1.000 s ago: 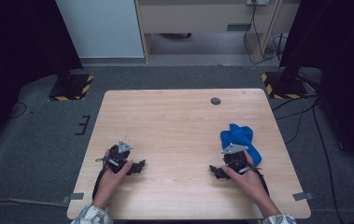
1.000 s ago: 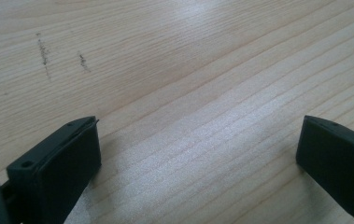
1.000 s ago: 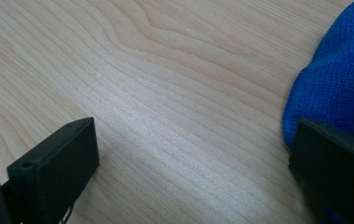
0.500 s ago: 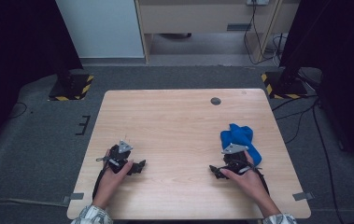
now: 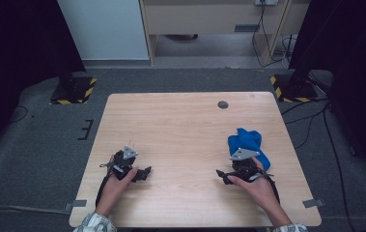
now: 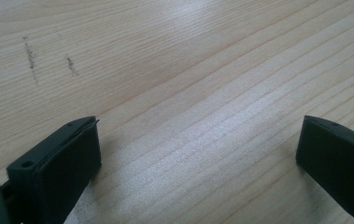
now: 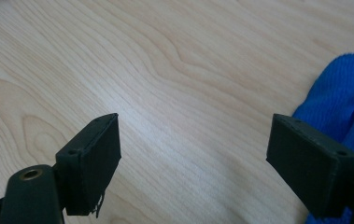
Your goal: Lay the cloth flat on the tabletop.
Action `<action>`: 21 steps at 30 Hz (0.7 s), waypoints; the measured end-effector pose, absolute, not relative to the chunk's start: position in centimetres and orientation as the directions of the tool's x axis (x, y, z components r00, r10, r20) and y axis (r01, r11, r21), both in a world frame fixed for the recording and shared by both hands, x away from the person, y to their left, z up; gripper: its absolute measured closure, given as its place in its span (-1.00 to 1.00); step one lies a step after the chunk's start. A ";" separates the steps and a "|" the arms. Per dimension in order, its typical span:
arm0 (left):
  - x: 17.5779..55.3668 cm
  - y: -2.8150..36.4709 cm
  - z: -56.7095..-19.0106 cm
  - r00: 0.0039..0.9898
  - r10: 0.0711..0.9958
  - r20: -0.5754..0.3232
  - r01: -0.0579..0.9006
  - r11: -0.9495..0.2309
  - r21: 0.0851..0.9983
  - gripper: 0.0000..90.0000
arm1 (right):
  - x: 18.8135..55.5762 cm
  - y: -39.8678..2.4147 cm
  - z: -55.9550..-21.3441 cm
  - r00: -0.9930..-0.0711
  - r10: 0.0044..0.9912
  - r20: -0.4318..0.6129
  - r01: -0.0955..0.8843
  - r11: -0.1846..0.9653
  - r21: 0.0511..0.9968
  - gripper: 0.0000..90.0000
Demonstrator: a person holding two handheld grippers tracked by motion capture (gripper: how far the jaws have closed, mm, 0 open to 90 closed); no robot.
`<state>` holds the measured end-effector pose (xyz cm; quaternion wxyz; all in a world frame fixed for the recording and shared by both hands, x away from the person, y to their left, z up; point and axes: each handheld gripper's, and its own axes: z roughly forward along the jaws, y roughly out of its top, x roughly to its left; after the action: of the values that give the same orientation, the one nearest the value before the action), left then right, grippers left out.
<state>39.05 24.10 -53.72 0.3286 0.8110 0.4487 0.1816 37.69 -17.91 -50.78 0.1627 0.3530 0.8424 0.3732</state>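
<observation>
A crumpled blue cloth (image 5: 248,140) lies on the right part of the wooden table (image 5: 185,125). My right gripper (image 5: 223,175) is held just in front of the cloth, jaws pointing left over bare wood. Its jaws have just been closing a little and still stand wide apart with nothing between them. In the right gripper view the cloth (image 7: 345,93) sits behind the right-hand jaw, and the right gripper (image 7: 193,158) frames only wood. My left gripper (image 5: 144,172) rests low at the front left, open, and in its own view the left gripper (image 6: 198,149) spans bare table.
A small round dark hole (image 5: 223,104) sits near the table's far edge. Beyond the table are black stands with yellow-black striped bases (image 5: 74,92) and cables on the grey floor.
The right hand and its gripper have lifted slightly beside the cloth. The left hand has kept still.
</observation>
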 end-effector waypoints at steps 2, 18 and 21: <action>39.1 24.1 -53.7 0.534 0.846 -0.002 0.607 -0.381 0.697 -1.00 | 37.6 -17.9 -50.4 -0.699 0.715 -0.010 0.464 0.464 0.755 -0.59; 39.1 23.9 -53.7 0.559 0.829 -0.002 0.596 -0.400 0.697 -1.00 | 39.6 -23.5 -45.2 -0.537 0.844 -0.019 0.464 0.314 0.828 -0.66; 39.1 23.9 -53.7 0.556 0.831 -0.002 0.597 -0.398 0.697 -1.00 | 40.3 -24.5 -44.8 -0.519 0.855 0.003 0.472 0.284 0.835 -0.71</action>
<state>39.11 23.85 -53.73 0.3321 0.8172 0.4368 0.1763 40.25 -24.54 -44.83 0.2315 0.4325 0.7670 0.4136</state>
